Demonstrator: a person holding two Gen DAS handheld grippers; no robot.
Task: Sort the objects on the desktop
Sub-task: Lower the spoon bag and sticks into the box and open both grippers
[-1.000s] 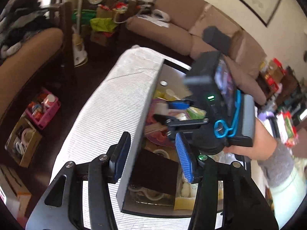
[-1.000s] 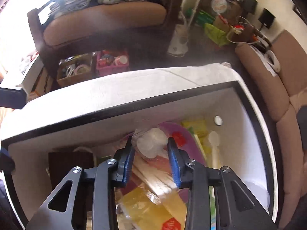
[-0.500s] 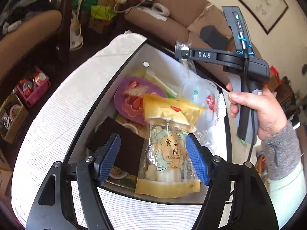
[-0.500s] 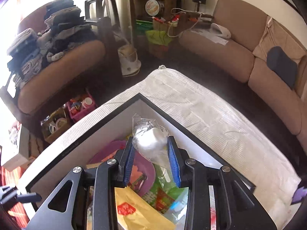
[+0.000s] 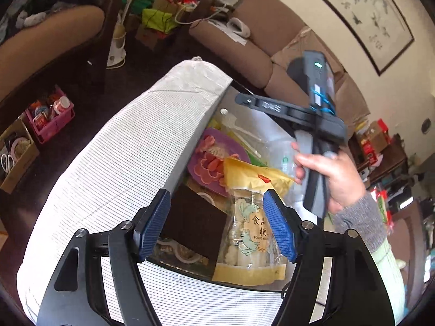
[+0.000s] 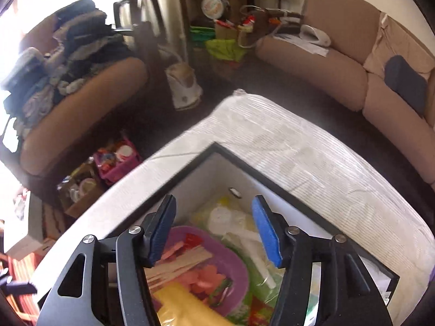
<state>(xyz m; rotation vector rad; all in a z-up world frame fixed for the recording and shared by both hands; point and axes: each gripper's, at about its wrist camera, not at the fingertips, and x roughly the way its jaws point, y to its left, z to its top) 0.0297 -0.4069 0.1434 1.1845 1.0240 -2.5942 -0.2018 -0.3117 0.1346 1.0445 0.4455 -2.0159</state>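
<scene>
My left claw (image 5: 216, 224): wide apart, empty, over the near end of the box (image 5: 190, 133). Brown pad (image 5: 194, 222), snack packet (image 5: 254, 233), purple plate (image 5: 209, 163): inside the box, left to right. My right claw (image 6: 213, 226): opening, nothing between the jaws, above the plastic spoons (image 6: 244, 233).

R gripper (image 6: 213, 228) opening, empty, over box (image 6: 299, 198).

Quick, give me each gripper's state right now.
Left gripper: open, holding nothing, above the snack packet in the box.
Right gripper: jaws opening, nothing between them, over the purple plate.
</scene>
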